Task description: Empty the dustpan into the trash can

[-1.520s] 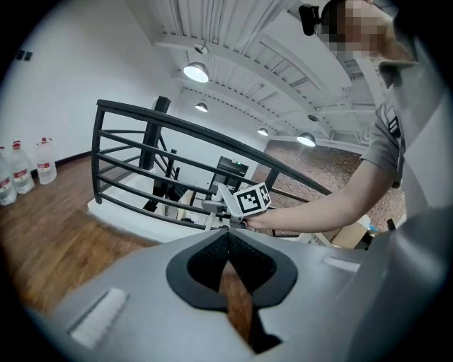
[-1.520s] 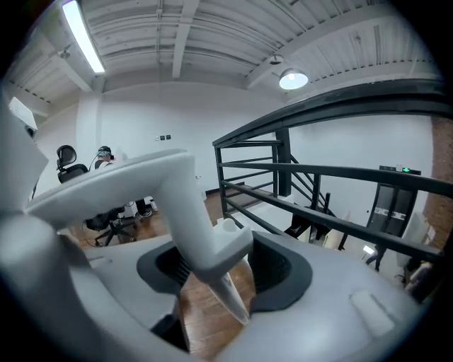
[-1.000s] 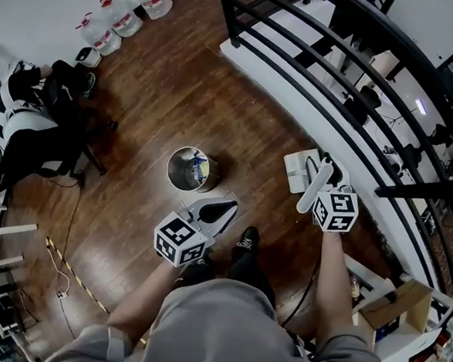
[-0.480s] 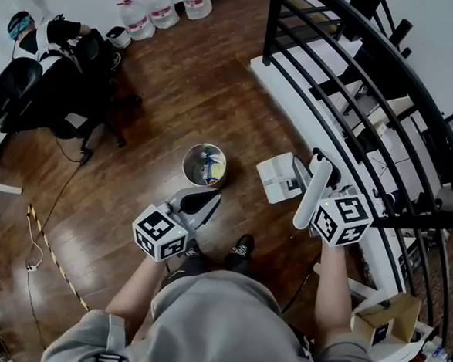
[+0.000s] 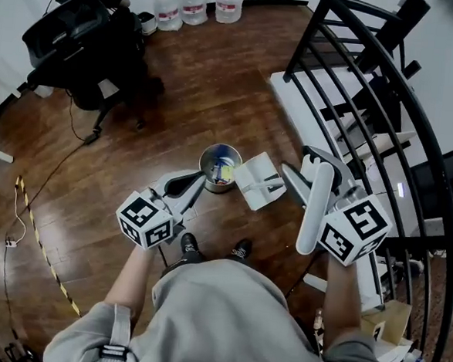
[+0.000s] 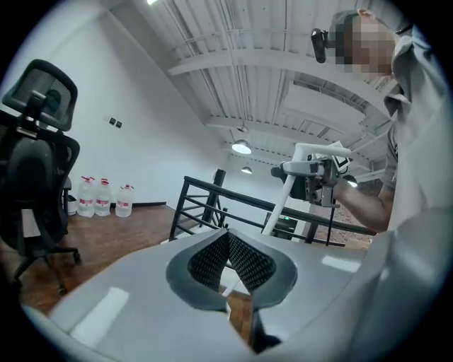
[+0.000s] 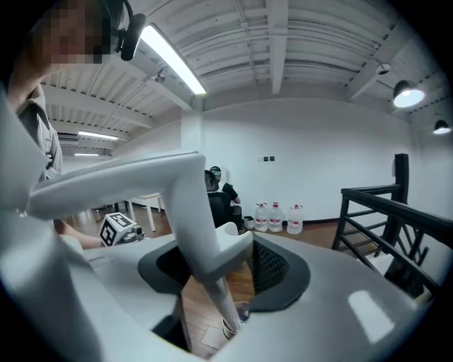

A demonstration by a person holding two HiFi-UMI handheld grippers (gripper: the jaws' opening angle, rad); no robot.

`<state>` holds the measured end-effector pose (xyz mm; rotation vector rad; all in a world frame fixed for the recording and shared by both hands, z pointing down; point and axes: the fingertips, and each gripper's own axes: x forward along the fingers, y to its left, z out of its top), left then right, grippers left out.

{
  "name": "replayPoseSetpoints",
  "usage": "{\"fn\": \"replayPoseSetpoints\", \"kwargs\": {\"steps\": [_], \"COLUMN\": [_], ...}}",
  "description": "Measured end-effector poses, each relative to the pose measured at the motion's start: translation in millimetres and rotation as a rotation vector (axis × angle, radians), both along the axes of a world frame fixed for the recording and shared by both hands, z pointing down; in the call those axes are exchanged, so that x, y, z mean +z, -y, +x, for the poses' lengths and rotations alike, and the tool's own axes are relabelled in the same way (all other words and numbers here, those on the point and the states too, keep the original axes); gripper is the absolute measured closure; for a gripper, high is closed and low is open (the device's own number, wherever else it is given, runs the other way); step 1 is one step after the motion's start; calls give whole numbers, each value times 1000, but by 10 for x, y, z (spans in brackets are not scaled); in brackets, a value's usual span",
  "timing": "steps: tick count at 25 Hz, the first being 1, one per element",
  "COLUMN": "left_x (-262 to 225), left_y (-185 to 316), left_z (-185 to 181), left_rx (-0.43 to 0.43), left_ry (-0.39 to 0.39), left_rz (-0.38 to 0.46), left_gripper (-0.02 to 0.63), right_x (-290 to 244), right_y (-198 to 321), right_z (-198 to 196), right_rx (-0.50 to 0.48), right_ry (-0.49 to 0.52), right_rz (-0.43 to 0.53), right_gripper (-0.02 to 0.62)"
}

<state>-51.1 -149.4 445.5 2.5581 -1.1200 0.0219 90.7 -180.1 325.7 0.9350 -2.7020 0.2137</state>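
Being clamped by the right gripper (image 5: 308,168) at its long white handle (image 5: 315,210), the dustpan (image 5: 256,184) is being held just to the right of the trash can (image 5: 205,159). In the head view the white pan is lying beside the rim of the can; whether they are touching cannot be told. In the right gripper view the handle is being pressed from both sides by the dark pads (image 7: 270,265), so this gripper is closed on the dustpan. A part of the trash can is being seen low behind the handle.

The left gripper (image 5: 198,184) is being held just to the left of the trash can, with its tip directed to the can. In the left gripper view its two jaws are being pressed together at the tips, and nothing is being gripped between them.

Some coloured rubbish (image 5: 222,171) is being seen inside the trash can, which is standing on the wooden floor (image 5: 178,96). The shoes (image 5: 188,248) of the person are being seen on the near side of the trash can. Three water bottles (image 5: 194,1) are being shown far beyond the trash can, by the white wall. A black office chair (image 5: 74,38) is being shown beyond it to the left. A black railing (image 5: 373,70) is being shown to the right of the trash can, behind the dustpan.
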Motion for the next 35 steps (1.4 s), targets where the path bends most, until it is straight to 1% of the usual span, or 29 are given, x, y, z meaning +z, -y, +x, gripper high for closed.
{"fn": "replayPoseSetpoints", "kwargs": {"steps": [2,5,8,11,15,20,23,26,28,32,35], "left_x": [-28,-38,-10,27,90,139,141,126,81,85,101], "left_y": [2,-42,-103,-157,-280,-400,-425,-376,-342,-238,-121], "left_z": [-202,-508,-813,-1104,-1455,-1767,-1877,-1815,-1727,-1626,-1415], "left_rx": [-17,-36,-63,-95,-125,-159,-184,-195,-192,-192,-166], "left_ry": [-19,-40,-54,-61,-71,-66,-65,-61,-57,-55,-51], "left_rz": [16,29,27,20,-4,-16,-17,-17,-5,-13,-25], "left_gripper": [617,617,617,617,617,617,617,617,617,617,617], "right_x": [-91,-124,-138,-144,-44,88,123,122,127,69,24], "right_y": [-8,36,85,178,381,610,671,779,884,1111,1315], "right_z": [-370,-856,-1257,-1621,-2001,-2293,-2498,-2582,-2507,-2200,-1819], "right_rx": [-58,-112,-154,-192,-186,-148,-155,-170,-159,-115,-61], "right_ry": [-9,-24,-43,-27,0,36,55,93,127,210,274], "right_rz": [11,15,22,21,8,9,14,13,5,-8,-26], "right_gripper": [399,400,401,402,402,402,402,402,403,403,403]}}
